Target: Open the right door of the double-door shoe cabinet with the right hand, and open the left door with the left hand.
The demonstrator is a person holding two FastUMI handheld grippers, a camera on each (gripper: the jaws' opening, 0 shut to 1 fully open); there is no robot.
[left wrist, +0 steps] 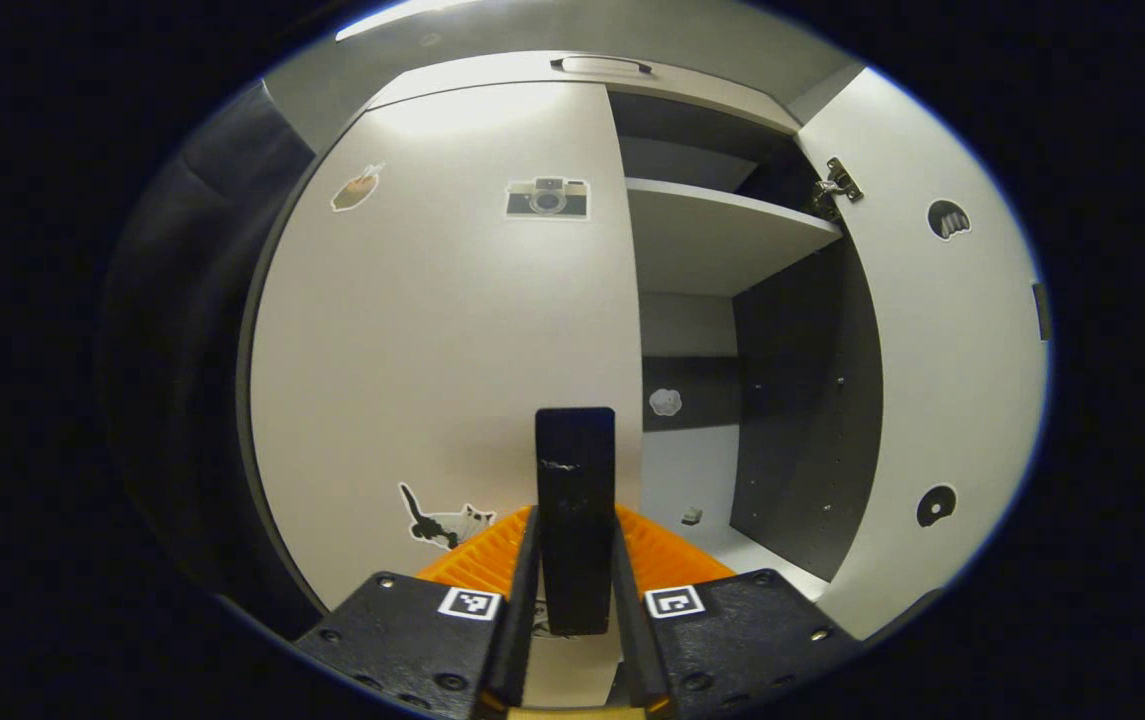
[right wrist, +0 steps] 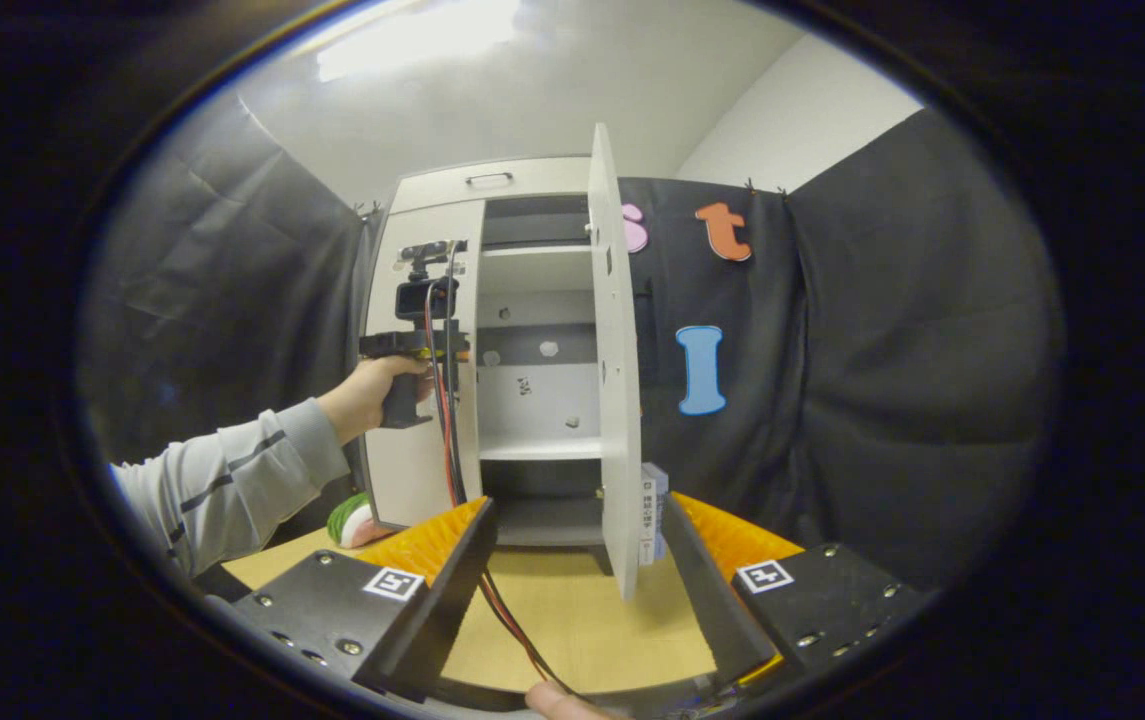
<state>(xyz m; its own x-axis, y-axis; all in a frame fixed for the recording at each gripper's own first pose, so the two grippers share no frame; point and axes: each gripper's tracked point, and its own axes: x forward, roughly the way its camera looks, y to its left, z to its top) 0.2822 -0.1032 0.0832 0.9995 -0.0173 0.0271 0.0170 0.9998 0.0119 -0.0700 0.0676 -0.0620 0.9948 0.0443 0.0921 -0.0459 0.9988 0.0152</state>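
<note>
We see the tall pale double-door shoe cabinet [right wrist: 492, 350] standing on a light wooden table top [right wrist: 572, 610] against the black cloth wall of the booth. In the right gripper view its flat white right door [right wrist: 615, 360] is swung wide open, edge-on to us, baring pale shelves [right wrist: 540, 448] and a dark interior; the flat white left door [right wrist: 422, 380] lies closed against the cabinet front. The right gripper [right wrist: 572, 560] hangs well back from the cabinet with its jaws spread wide and nothing between them. Farther off in that view a hand [right wrist: 372, 392] in a grey striped sleeve [right wrist: 232, 480] holds the left gripper [right wrist: 422, 330] up at the left door, red and black cables [right wrist: 452, 420] trailing down from it. In the left gripper view the left gripper [left wrist: 575, 520] is close in front of the left door [left wrist: 442, 330], and its fingers sit narrowly apart on either side of a dark upright rectangular handle [left wrist: 575, 500] near the door's inner edge; we cannot tell whether both fingers press on it. Small stickers mark that door: a camera [left wrist: 547, 198] near the top and a cat [left wrist: 442, 520] low down. To the right stands the open right door [left wrist: 942, 350] with its metal hinge [left wrist: 837, 185].
</note>
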